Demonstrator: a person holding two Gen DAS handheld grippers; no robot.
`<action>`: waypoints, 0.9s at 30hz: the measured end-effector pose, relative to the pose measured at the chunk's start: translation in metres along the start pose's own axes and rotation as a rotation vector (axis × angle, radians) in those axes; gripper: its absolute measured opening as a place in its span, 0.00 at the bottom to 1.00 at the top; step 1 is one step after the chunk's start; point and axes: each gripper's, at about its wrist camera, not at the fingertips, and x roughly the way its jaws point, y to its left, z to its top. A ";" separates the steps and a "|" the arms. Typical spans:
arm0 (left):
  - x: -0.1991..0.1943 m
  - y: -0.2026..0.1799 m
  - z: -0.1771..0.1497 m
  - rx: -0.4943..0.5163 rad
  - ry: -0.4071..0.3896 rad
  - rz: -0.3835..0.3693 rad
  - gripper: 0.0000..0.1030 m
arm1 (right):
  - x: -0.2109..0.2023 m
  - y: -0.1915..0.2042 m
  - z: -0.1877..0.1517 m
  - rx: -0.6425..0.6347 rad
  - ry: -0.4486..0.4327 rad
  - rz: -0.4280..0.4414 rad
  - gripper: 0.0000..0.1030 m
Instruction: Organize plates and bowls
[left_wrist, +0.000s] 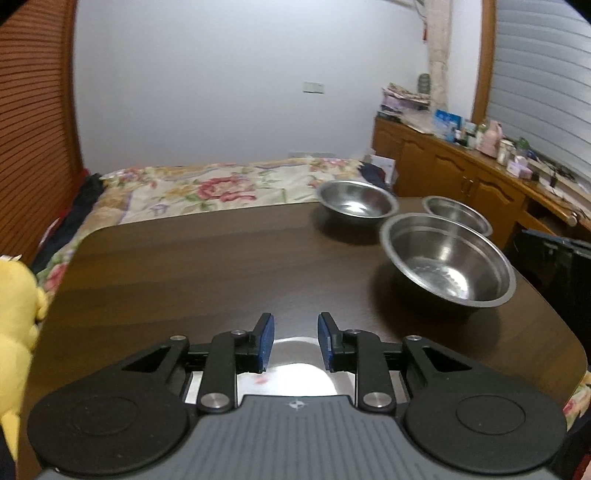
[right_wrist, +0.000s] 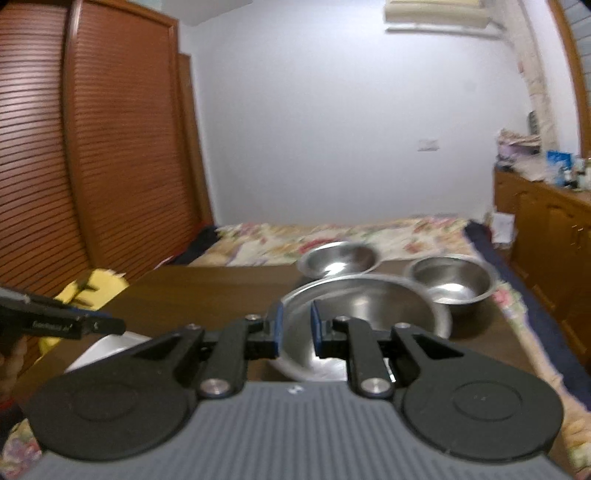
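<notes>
Dark counter (left_wrist: 207, 266), three steel bowls (left_wrist: 448, 260) far right, white plate (left_wrist: 295, 373) under my left gripper (left_wrist: 295, 341); jaws apart, empty. Right gripper (right_wrist: 297, 326) narrowly parted, empty. Risk: near-edge bowl knocked off.

Three bowls sit on the table (left_wrist: 207, 266): nearest bowl (left_wrist: 448, 260) before left bowl (left_wrist: 356, 203) and right bowl (left_wrist: 458, 214).

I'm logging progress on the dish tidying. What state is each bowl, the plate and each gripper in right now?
Near large bowl: empty, open side up, not nested.
Far left bowl: empty, open side up, not nested.
Far right bowl: empty, open side up, not nested.
White plate: lying on the table, ungripped.
Left gripper: jaws open, nothing between them.
Right gripper: jaws narrowly open, nothing between them.
</notes>
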 end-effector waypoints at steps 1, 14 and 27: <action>0.005 -0.006 0.002 0.008 0.001 -0.007 0.29 | 0.000 -0.007 0.001 0.004 -0.005 -0.016 0.18; 0.039 -0.055 0.025 0.055 -0.023 -0.062 0.42 | 0.024 -0.062 -0.008 0.019 0.001 -0.156 0.45; 0.072 -0.080 0.031 0.062 0.000 -0.076 0.42 | 0.049 -0.089 -0.020 0.106 0.082 -0.156 0.45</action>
